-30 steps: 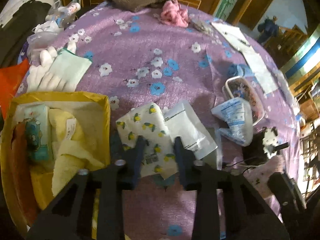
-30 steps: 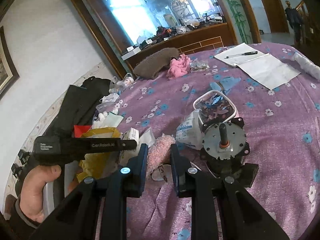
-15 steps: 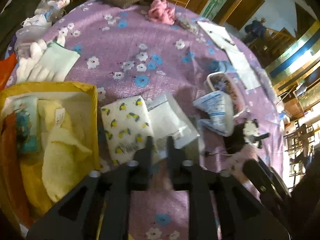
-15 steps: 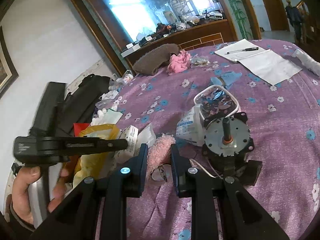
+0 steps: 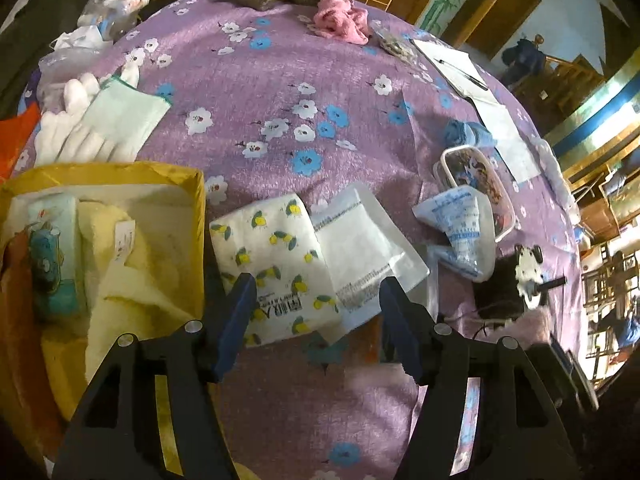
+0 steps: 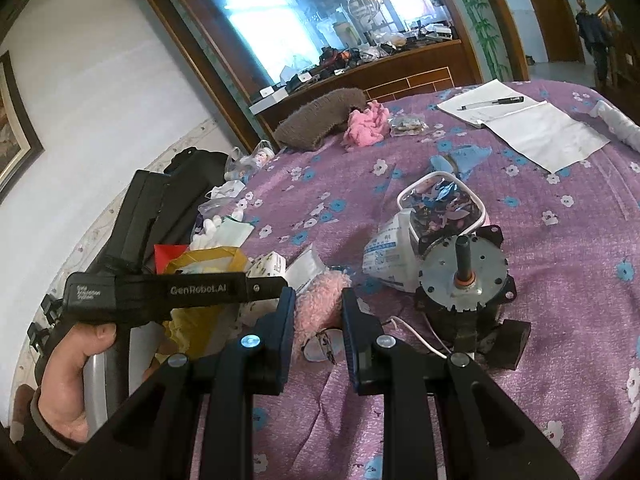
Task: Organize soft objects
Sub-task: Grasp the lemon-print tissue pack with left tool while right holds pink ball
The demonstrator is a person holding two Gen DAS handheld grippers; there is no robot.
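The left claw [image 5: 316, 312] has just been opening and now stands wide, pointing steeply down at the lemon-print pack [image 5: 276, 264] on the worktop [image 5: 280, 80]. The pack's near edge lies between the fingers, but the pads seem clear of it; its long axis runs away from the claw. The yellow bin [image 5: 198, 216], already holding towels, is just beside the pack, on its left. A white pouch [image 5: 364, 248] touches the pack's right side and could get caught in the same pinch. The right claw [image 6: 318, 312] is nearly closed, empty, with a pink fluffy thing [image 6: 316, 308] in line beyond it. The left claw is plainly nearer the pack.
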